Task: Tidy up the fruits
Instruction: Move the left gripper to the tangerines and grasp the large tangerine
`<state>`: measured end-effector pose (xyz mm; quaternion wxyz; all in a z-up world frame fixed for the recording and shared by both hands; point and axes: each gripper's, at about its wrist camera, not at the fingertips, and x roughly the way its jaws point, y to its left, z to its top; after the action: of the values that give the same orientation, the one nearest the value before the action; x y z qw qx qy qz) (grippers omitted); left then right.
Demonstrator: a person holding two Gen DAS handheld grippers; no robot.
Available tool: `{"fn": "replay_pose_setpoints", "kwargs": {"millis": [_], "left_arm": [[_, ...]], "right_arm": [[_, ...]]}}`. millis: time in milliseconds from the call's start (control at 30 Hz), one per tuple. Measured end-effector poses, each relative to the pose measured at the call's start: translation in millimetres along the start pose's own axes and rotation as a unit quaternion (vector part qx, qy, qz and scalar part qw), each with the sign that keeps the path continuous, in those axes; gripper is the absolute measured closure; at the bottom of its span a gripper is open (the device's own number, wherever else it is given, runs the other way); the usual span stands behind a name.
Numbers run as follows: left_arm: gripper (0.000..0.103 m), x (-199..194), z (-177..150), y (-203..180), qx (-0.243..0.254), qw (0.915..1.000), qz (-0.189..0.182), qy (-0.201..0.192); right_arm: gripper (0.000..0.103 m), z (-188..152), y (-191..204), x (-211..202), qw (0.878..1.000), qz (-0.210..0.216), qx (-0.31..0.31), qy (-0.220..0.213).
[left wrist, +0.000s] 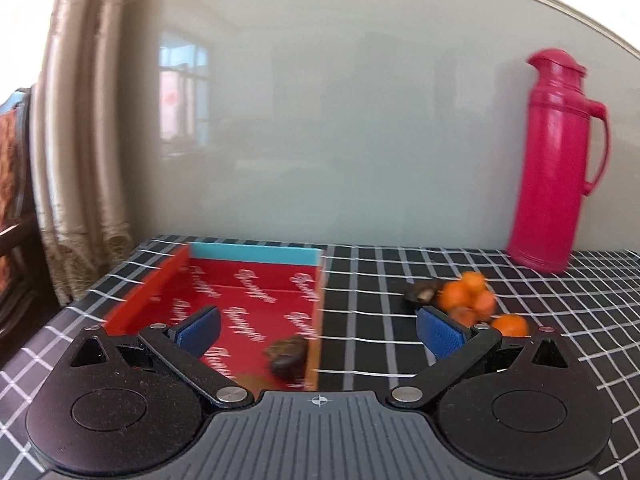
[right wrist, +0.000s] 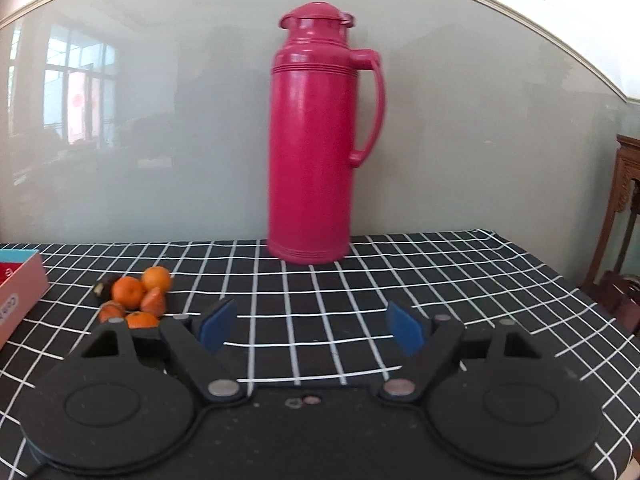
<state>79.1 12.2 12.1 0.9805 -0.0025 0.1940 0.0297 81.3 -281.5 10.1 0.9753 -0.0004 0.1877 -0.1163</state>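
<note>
- Presently the left tool [left wrist: 318, 330] stands wide open with nothing between its blue pads, held over the near edge of the red box [left wrist: 224, 280].
- Right tool [right wrist: 310, 328] likewise gapes wide and grips nothing, above bare checked cloth.
- One dark fruit [left wrist: 287, 357] lies inside the box, by its right wall.
- Orange fruits [right wrist: 138, 298] sit heaped on the table [right wrist: 440, 280] between box and pink flask [right wrist: 312, 140], with another dark fruit [left wrist: 420, 293] touching the heap.

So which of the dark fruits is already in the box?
The dark fruit lying in the red box, near its front corner. The other dark one sits on the cloth beside the oranges.
</note>
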Motion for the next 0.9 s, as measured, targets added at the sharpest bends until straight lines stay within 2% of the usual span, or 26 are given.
{"fn": "replay_pose_setpoints", "kwargs": {"millis": [367, 600, 700, 800, 900], "left_arm": [[0.0, 16, -8, -64, 0.03, 0.9984, -0.047, 0.012], [0.0, 32, -12, -110, 0.058, 0.9947, -0.082, 0.023], [0.001, 42, -15, -128, 0.073, 0.9931, -0.086, 0.033], [0.01, 49, -17, -141, 0.075, 0.9919, -0.091, 0.045], [0.013, 58, -20, -151, 0.072, 0.9913, -0.093, 0.059]], "right_arm": [[0.021, -10, -45, 11, 0.998, -0.05, 0.025, 0.012], [0.021, -17, -71, 18, 0.996, -0.076, 0.044, 0.02], [0.021, -20, -80, 22, 0.995, -0.083, 0.048, 0.023], [0.021, -22, -88, 28, 0.994, -0.092, 0.054, 0.027], [0.021, -23, -94, 35, 0.993, -0.103, 0.058, 0.031]]}}
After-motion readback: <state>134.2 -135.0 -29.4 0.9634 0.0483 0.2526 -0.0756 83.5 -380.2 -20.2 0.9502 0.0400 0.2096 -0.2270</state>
